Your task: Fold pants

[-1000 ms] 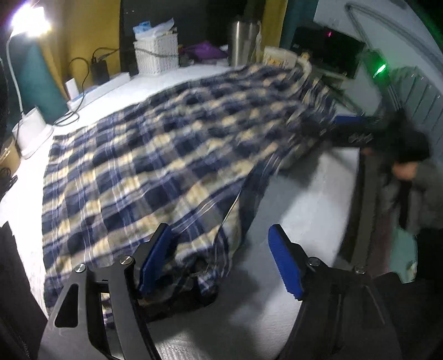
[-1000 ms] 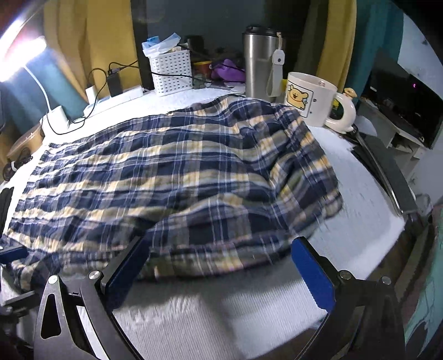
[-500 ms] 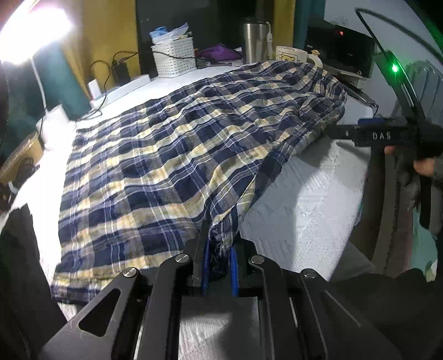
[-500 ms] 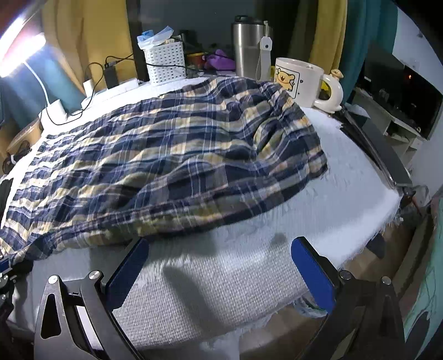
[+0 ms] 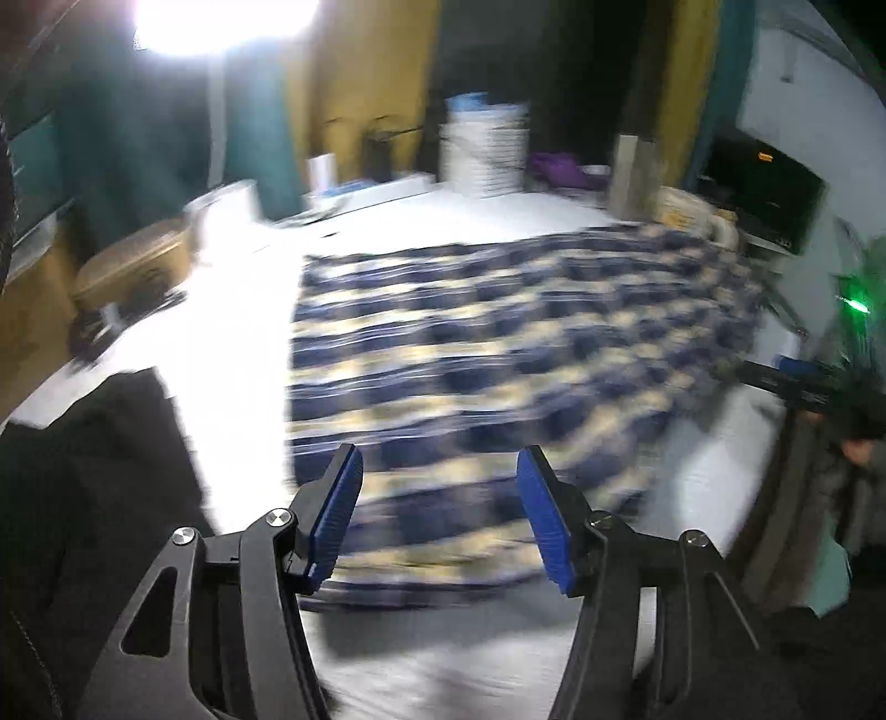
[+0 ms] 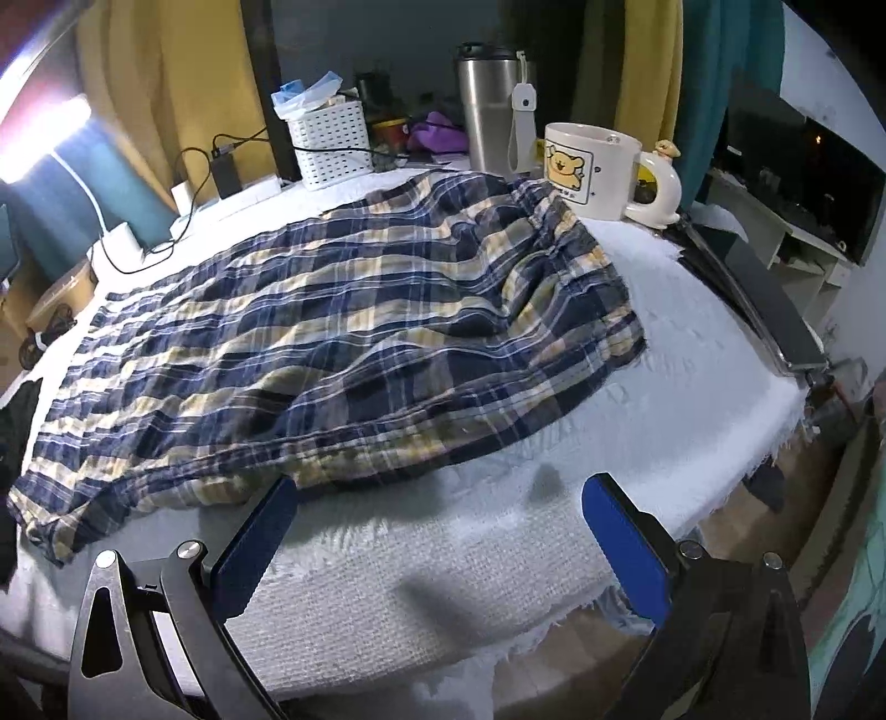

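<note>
pants (image 6: 332,332) flat on towel (image 6: 470,554) | both tools spread, empty

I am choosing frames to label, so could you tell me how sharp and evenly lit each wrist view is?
Left wrist view: heavy motion blur smears the plaid pants, and the lamp blows out to white at top left. Right wrist view: sharp, the bear mug reads clearly; lamp glare only at the left edge.

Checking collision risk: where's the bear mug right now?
Right wrist view, upper right: the mug stands upright at the back of the white cloth, beside the steel tumbler, with the plaid pants bunched against its base.
</note>
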### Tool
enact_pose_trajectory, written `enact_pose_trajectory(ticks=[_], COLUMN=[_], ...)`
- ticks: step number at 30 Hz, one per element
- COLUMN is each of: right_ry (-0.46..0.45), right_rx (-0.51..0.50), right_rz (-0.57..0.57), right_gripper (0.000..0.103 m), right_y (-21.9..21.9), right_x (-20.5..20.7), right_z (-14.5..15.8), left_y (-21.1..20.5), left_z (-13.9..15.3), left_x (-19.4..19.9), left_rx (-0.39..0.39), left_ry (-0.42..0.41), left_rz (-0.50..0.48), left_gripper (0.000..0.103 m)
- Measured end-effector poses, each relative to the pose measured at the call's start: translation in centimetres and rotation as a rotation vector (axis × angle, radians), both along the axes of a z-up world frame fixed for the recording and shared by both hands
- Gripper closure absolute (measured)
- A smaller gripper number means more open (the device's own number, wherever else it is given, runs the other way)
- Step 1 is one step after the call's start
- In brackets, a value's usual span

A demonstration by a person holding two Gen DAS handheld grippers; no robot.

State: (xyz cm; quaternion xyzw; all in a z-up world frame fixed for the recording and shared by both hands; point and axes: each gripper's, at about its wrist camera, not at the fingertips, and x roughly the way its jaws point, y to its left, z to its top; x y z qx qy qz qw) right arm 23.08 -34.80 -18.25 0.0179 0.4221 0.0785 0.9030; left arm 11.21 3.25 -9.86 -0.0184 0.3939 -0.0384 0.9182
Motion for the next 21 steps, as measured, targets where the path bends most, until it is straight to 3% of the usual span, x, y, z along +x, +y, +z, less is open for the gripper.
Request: enact_pose_trajectory(ticks=[7,10,12,14,17,21], right_ry=[0.012,0.019,0.028,0.043,0.046,0.048], right_rx=[-0.019,-0.029,-0.036,-0.043,-0.054,-0.054], right_rz=[0.001,-0.002,-0.001,-0.003,-0.004,-0.012], right_gripper=[0.0,0.0,0.0,0.0,0.0,0.0], right_y=[0.5,0.7,0.8,0.8,0.8,0.5], right_x=[0.1,0.2,0.2,0.2,-0.1,-0.4], right_z=[-0.3,-0.5,-0.8,-1.3,-1.6,-1.6], left_y=[4.9,4.5,3.9,3.3,3.3,3.5], left_z=[-3.5,-3.7,-3.8,-3.8,-3.8,-3.7], left_x=[1.7,1.2,0.9,0.6,0.0,-0.5], left_rx=[-0.069,-0.061,-0.048,-0.013,-0.01,0.025], left_ry=[0.116,0.109,0.106,0.101,0.098,0.09], left_rz=[0.109,0.086,0.055,0.043,0.037,0.031], left_gripper=[0.045,0.046,0.074,0.09,0.097,0.097])
